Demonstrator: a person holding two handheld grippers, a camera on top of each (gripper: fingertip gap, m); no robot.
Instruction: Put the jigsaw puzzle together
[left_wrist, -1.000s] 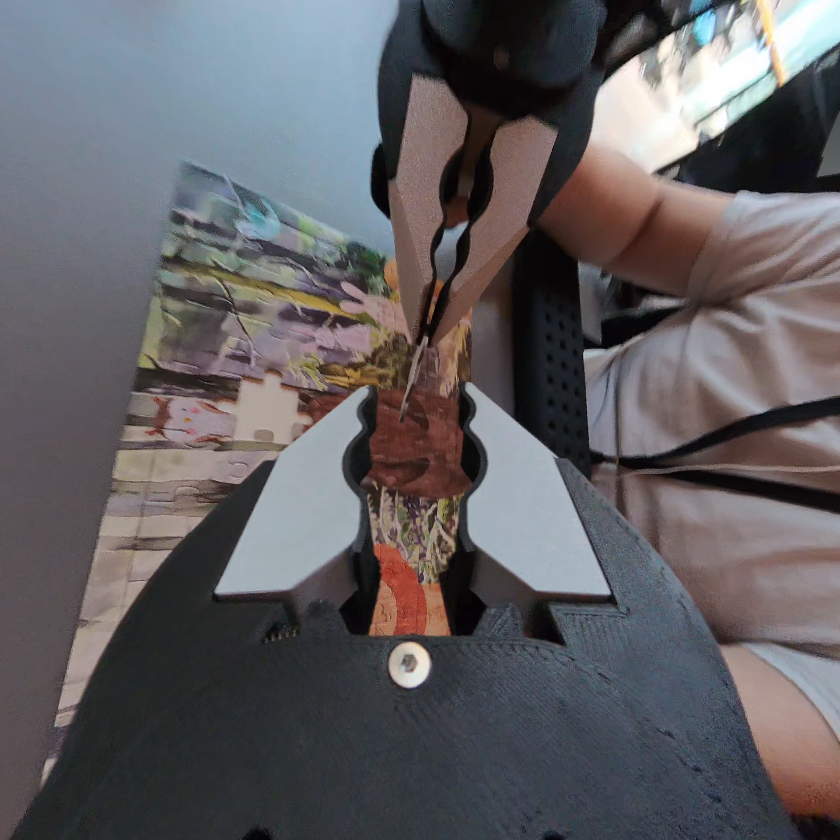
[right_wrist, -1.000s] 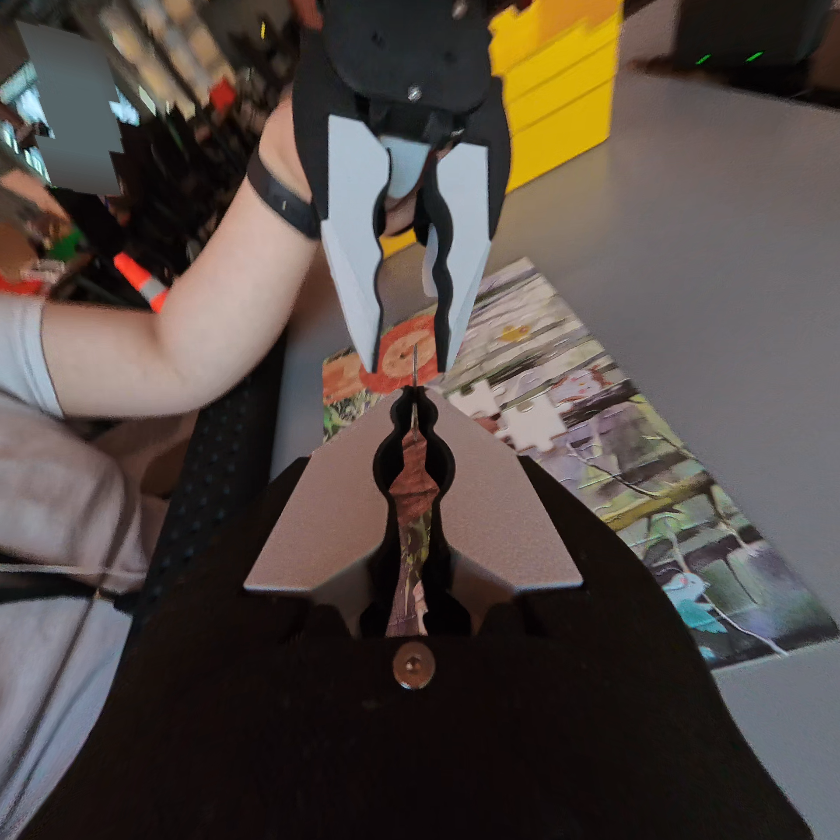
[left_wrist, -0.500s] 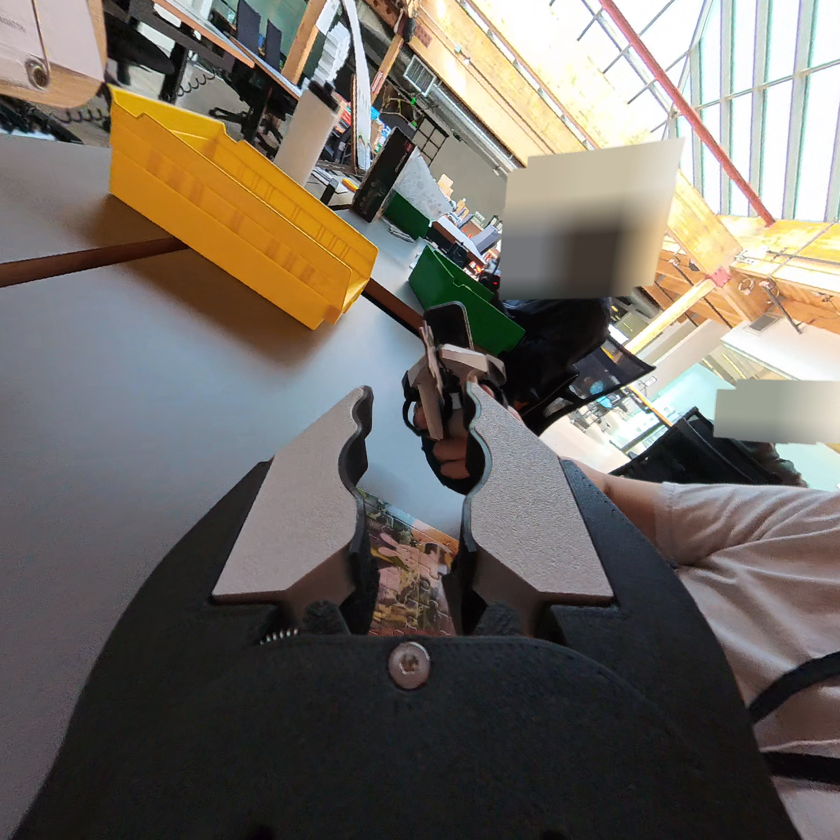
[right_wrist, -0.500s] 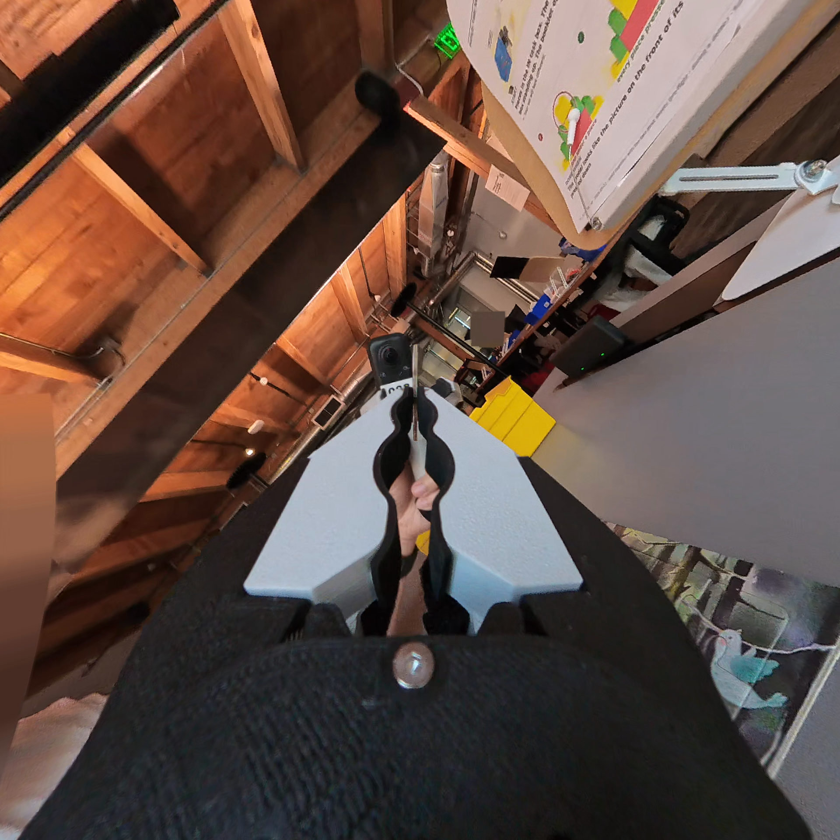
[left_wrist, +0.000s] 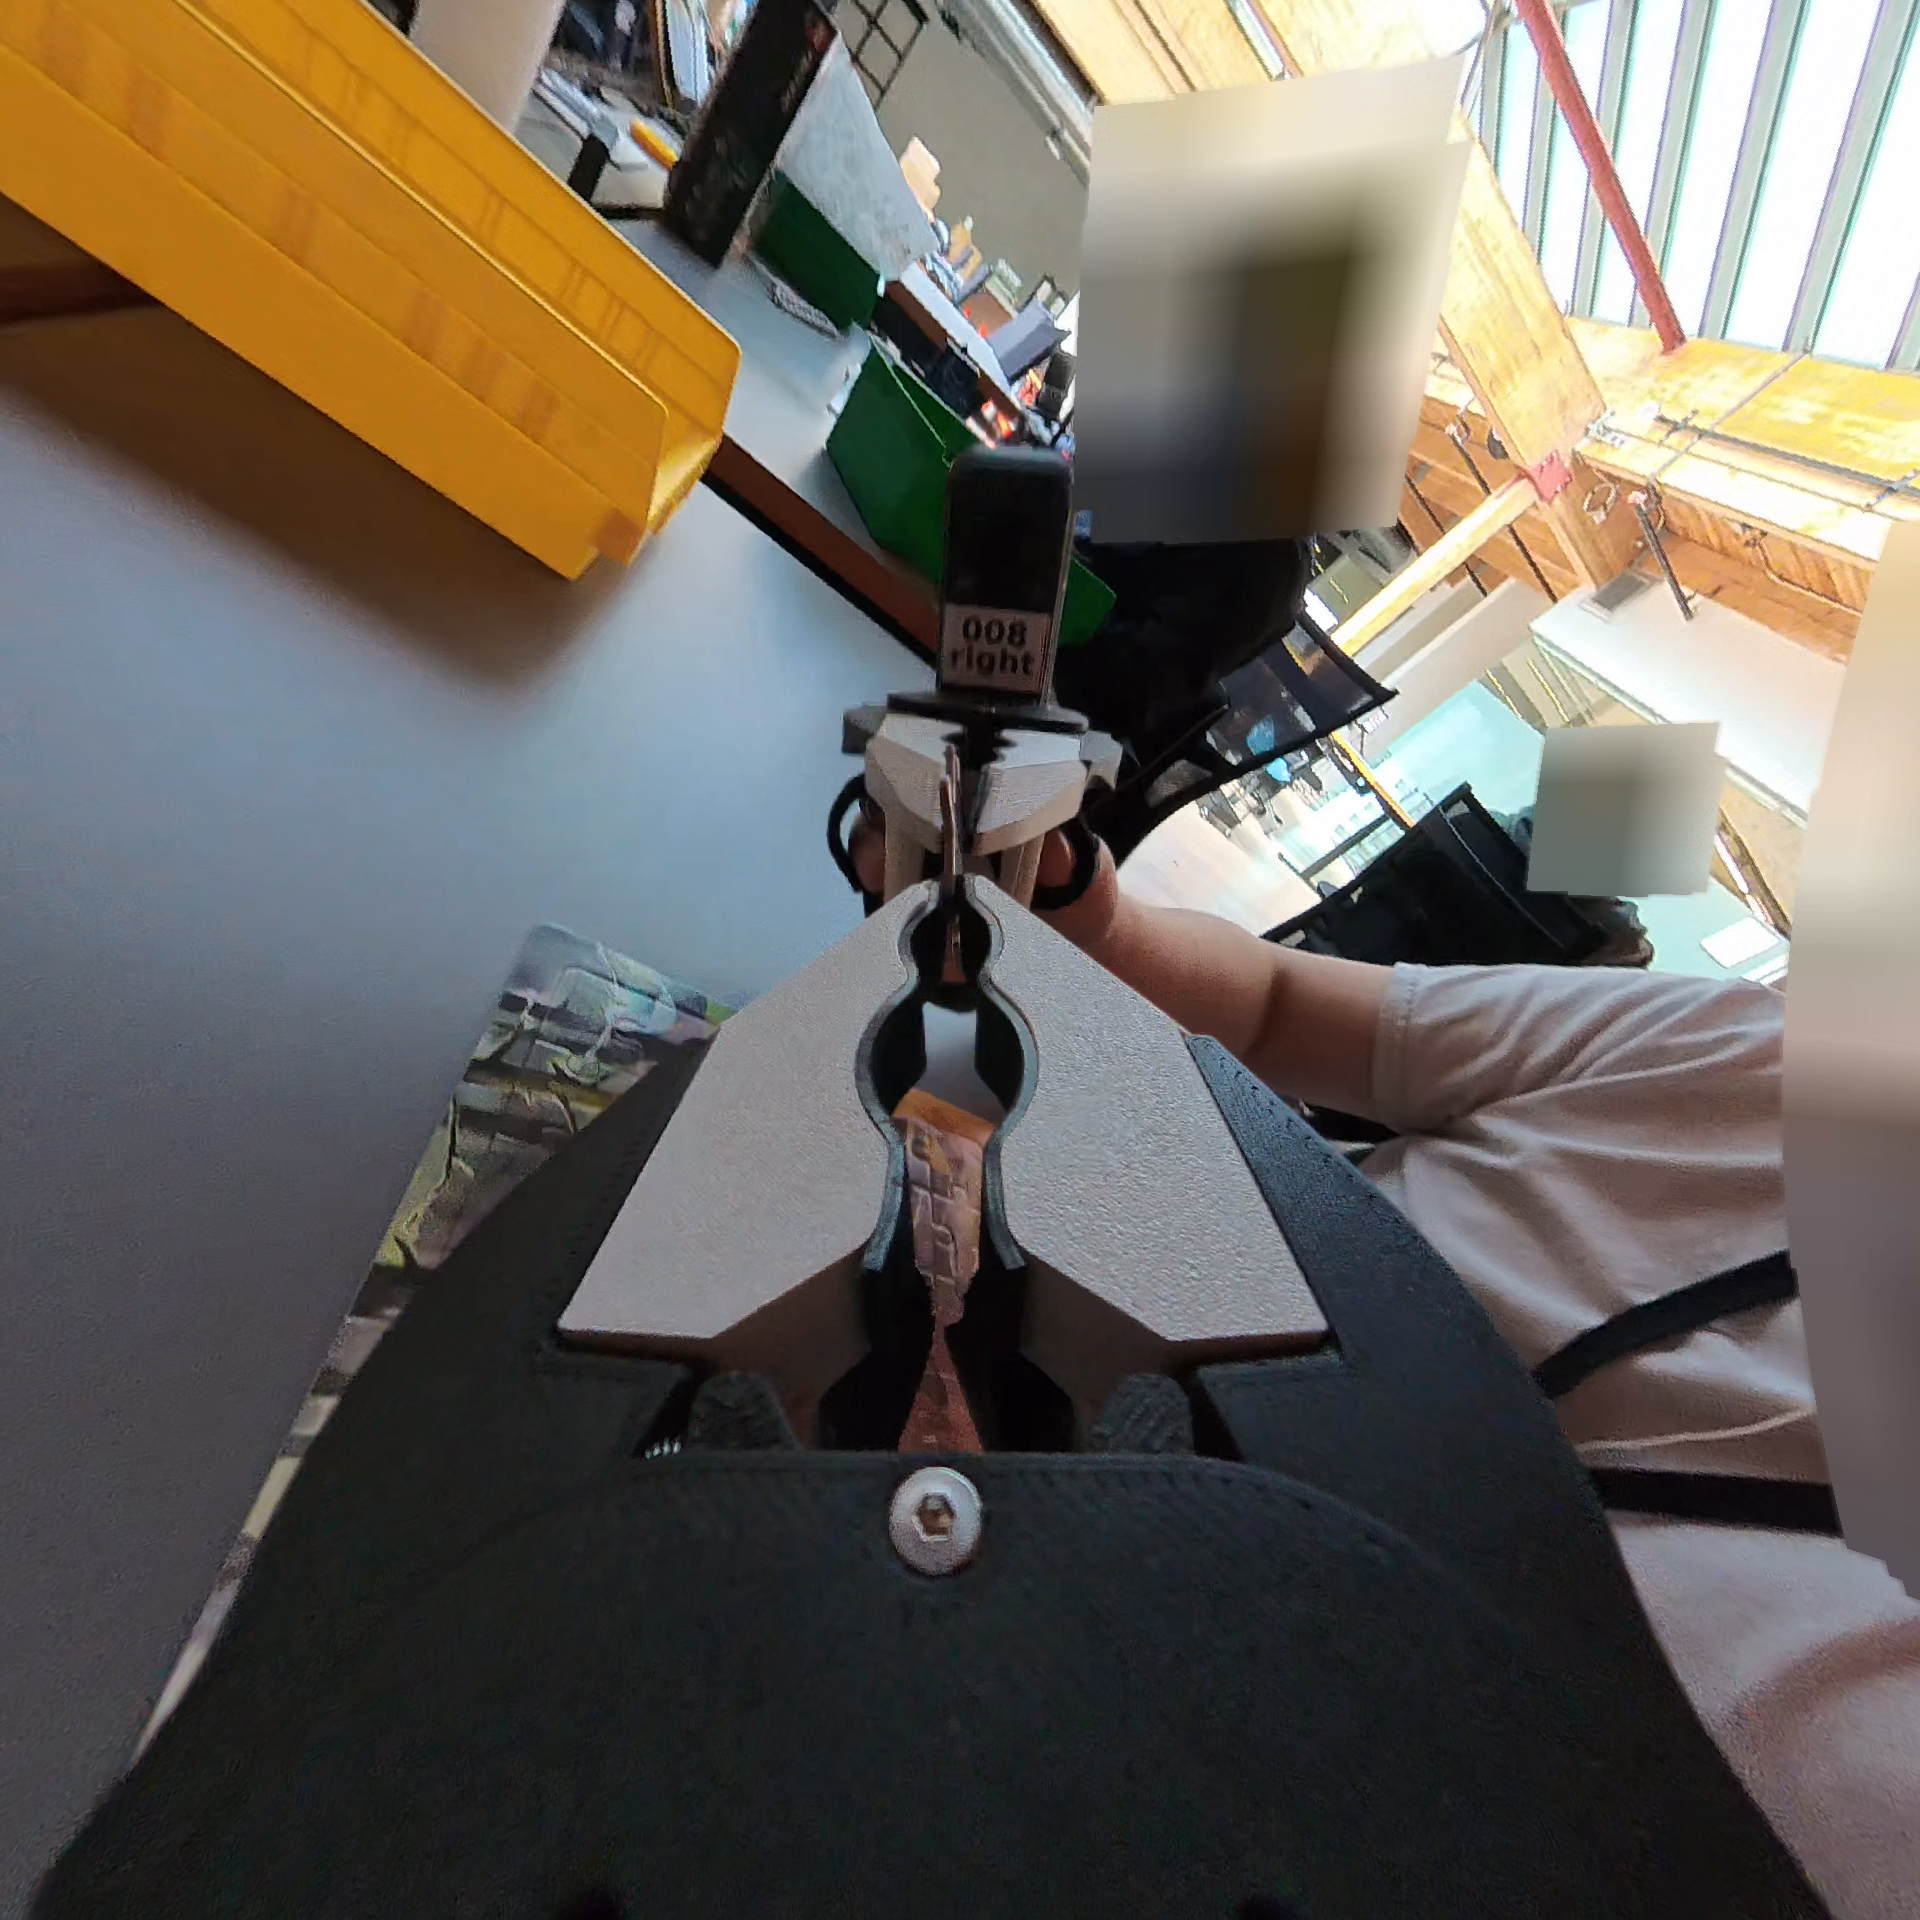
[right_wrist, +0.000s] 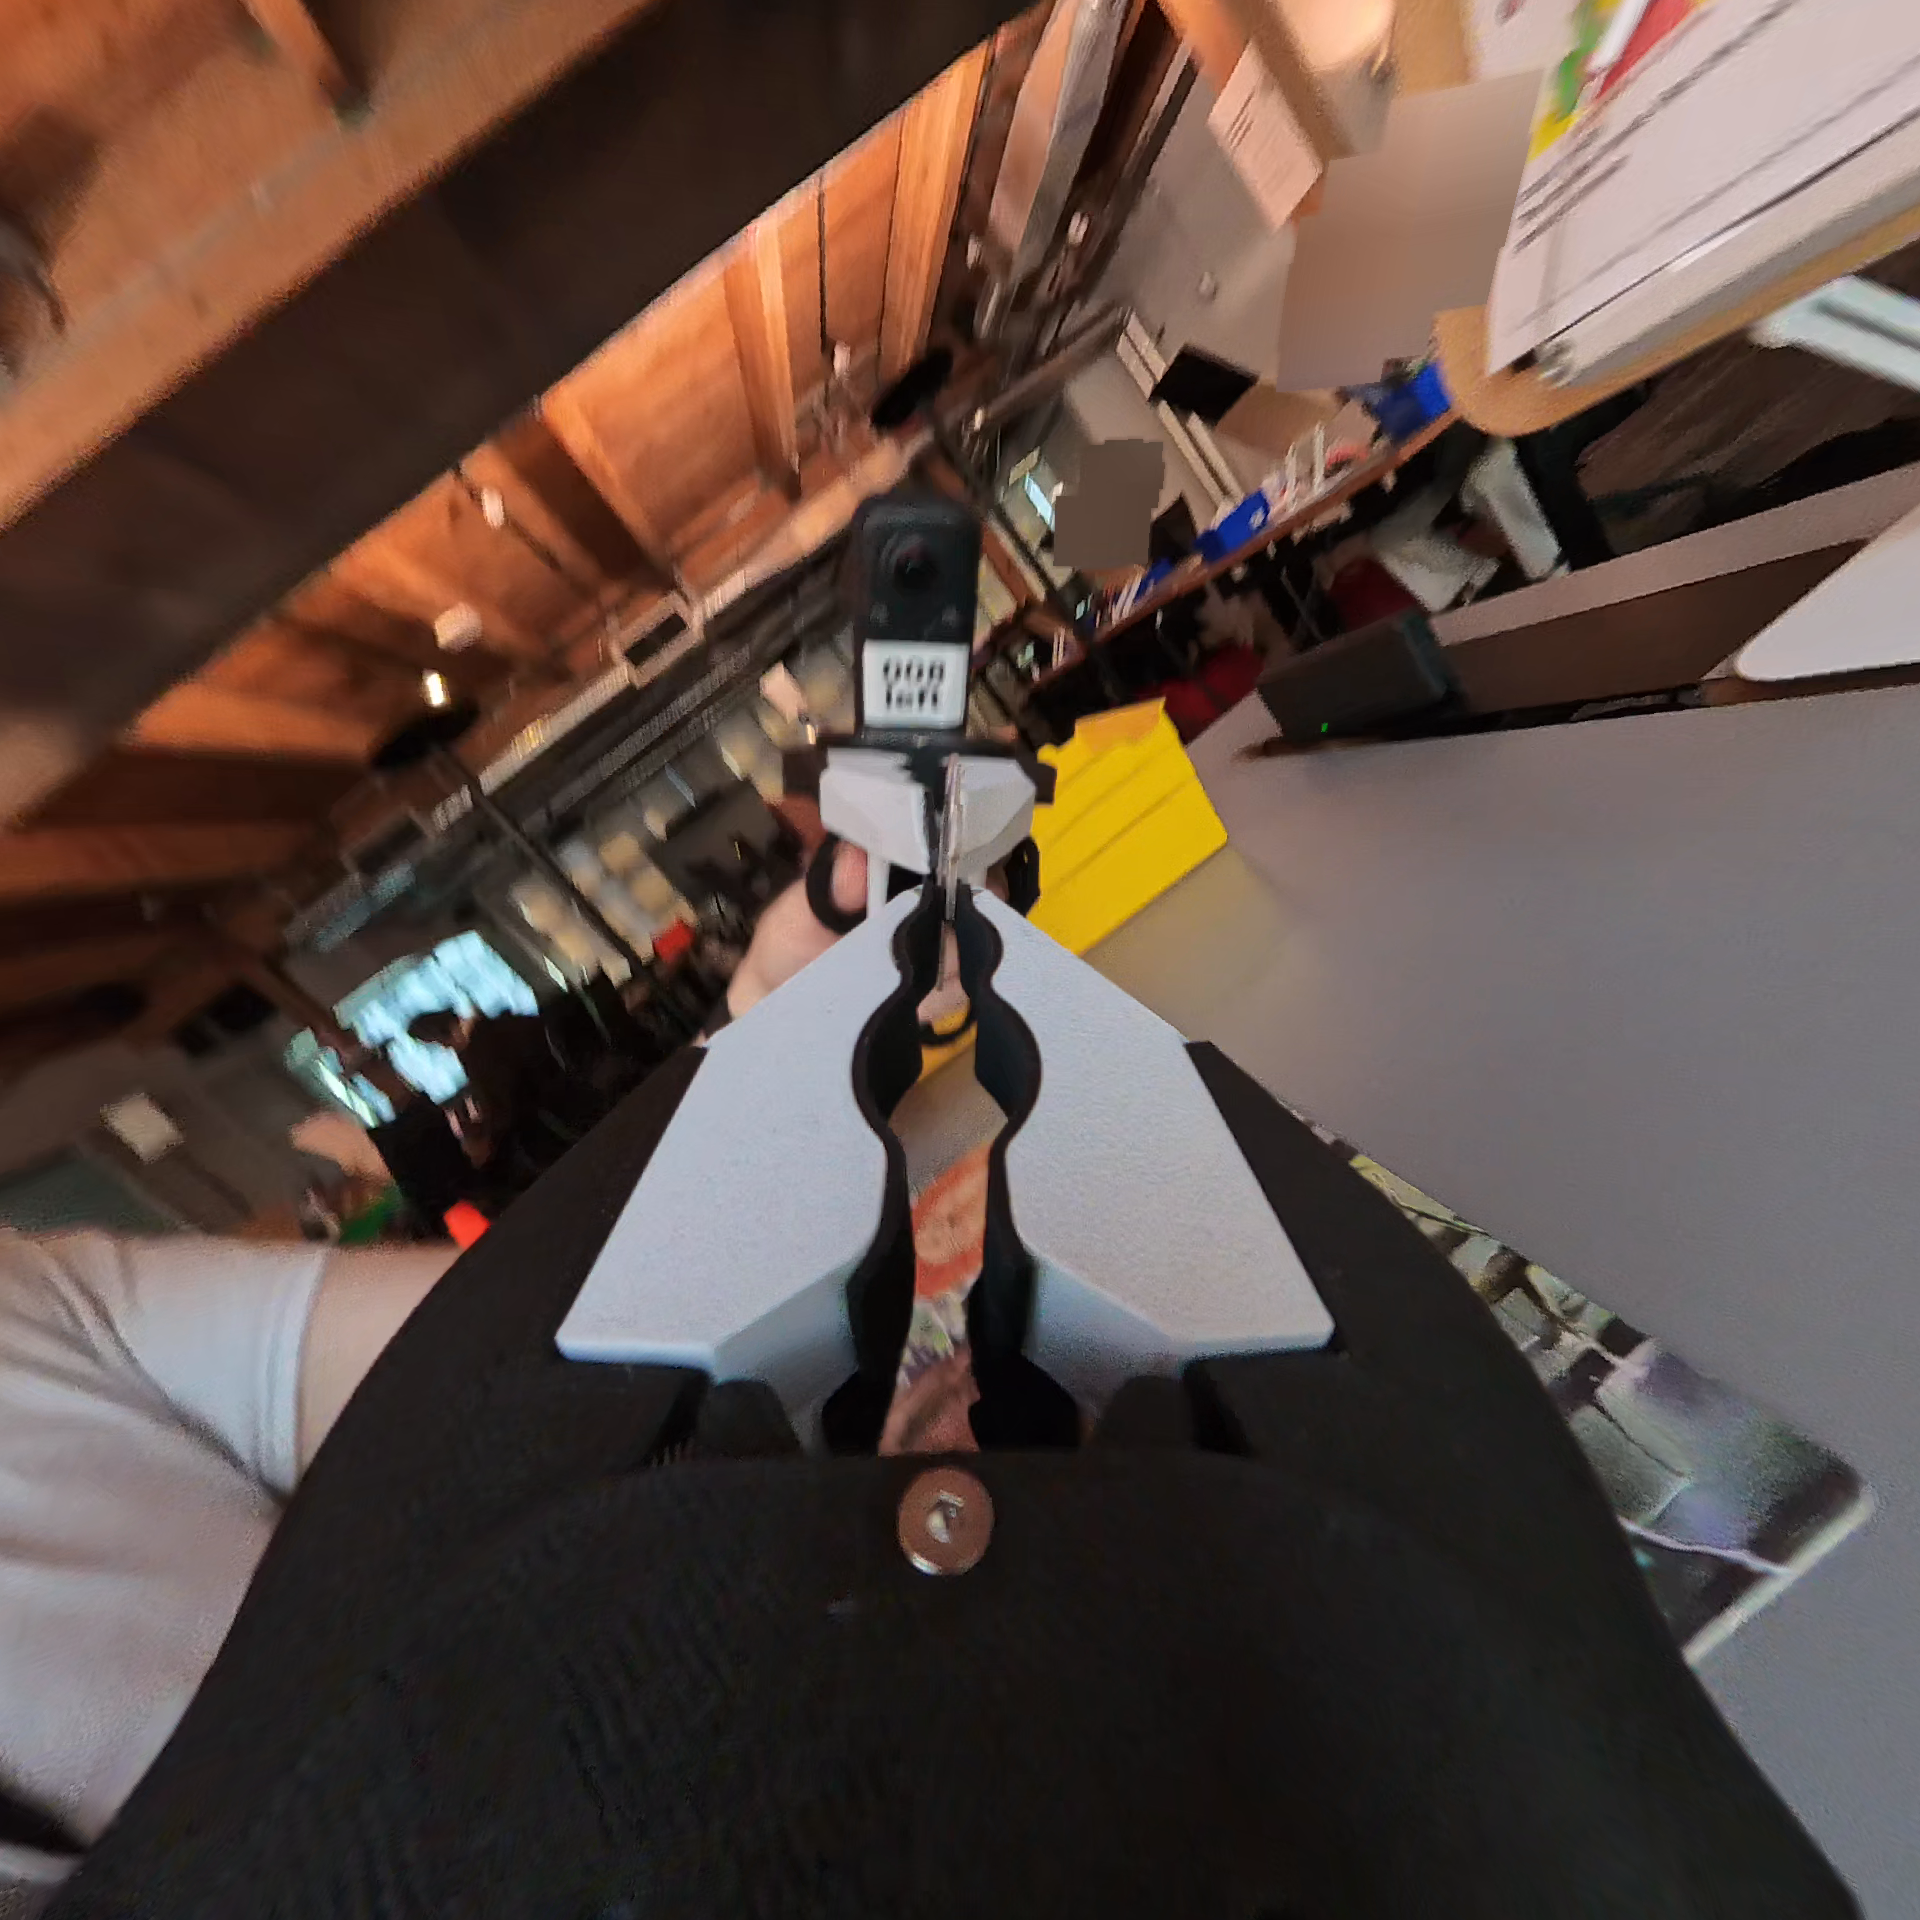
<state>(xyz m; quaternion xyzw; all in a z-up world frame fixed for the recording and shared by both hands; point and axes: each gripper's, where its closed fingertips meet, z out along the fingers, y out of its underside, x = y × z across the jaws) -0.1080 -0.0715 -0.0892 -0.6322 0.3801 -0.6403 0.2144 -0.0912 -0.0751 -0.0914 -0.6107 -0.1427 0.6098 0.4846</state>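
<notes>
A thin puzzle piece (left_wrist: 948, 831), seen edge-on, hangs in the air between my two grippers, which face each other tip to tip. My left gripper (left_wrist: 951, 902) is shut on its near edge. My right gripper (left_wrist: 966, 810) is shut on the far edge. The right wrist view shows the same: my right gripper (right_wrist: 943, 906) pinches the piece (right_wrist: 945, 831), and the left gripper (right_wrist: 940, 821) holds its other end. The assembled colourful jigsaw (left_wrist: 551, 1039) lies flat on the grey table (left_wrist: 312, 779) below, and shows in the right wrist view too (right_wrist: 1558, 1403).
Yellow bins (left_wrist: 364, 260) stand at the table's far edge and also show in the right wrist view (right_wrist: 1122, 821). A green bin (left_wrist: 914, 447) sits on the table behind. The person's arm (left_wrist: 1247, 997) and white shirt are on the right. The grippers are tip to tip, or close to it. Left tips and right tips are each some 15 cm from the assembled colourful jigsaw (left_wrist: 551, 1039).
Both grippers rose from just over the jigsaw and tilted upward. My left jaws, open before, came together on the piece that the right gripper kept holding.
</notes>
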